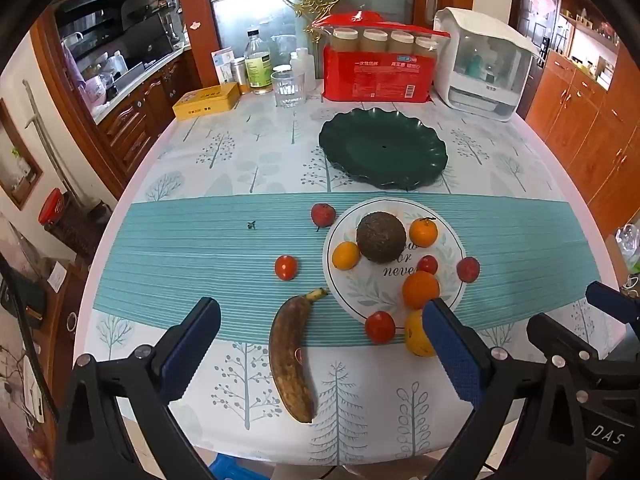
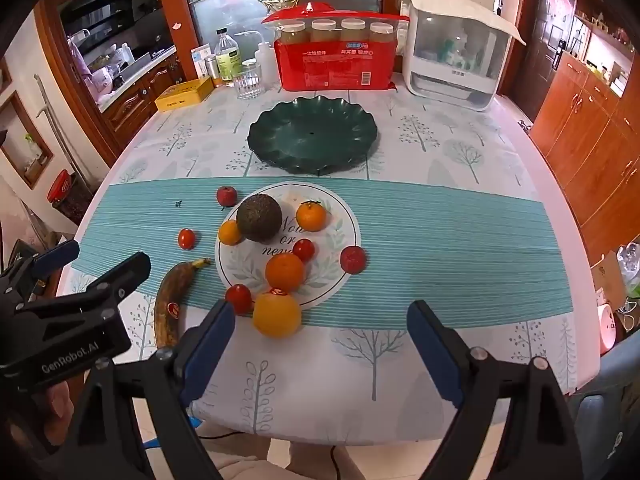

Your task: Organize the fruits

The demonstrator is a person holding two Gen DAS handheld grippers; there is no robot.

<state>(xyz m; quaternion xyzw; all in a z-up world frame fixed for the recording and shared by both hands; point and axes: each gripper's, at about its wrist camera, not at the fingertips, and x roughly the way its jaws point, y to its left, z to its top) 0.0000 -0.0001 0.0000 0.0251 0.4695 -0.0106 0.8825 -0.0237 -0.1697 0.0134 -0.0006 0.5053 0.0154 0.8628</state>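
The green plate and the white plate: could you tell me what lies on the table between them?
Nothing: between the green plate and the white plate only bare tablecloth shows, clearest in the right wrist view.

One banana [image 1: 290, 354] lies at lower centre. One dark round fruit [image 1: 381, 237] sits mid-frame. Four orange citrus fruits [image 1: 420, 289] cluster around the white plate [image 1: 352, 304] (one partly hidden by a finger). Six small red fruits [image 1: 286, 267] are scattered nearby. Two plates in all, counting the green plate [image 1: 382, 152] at upper centre.
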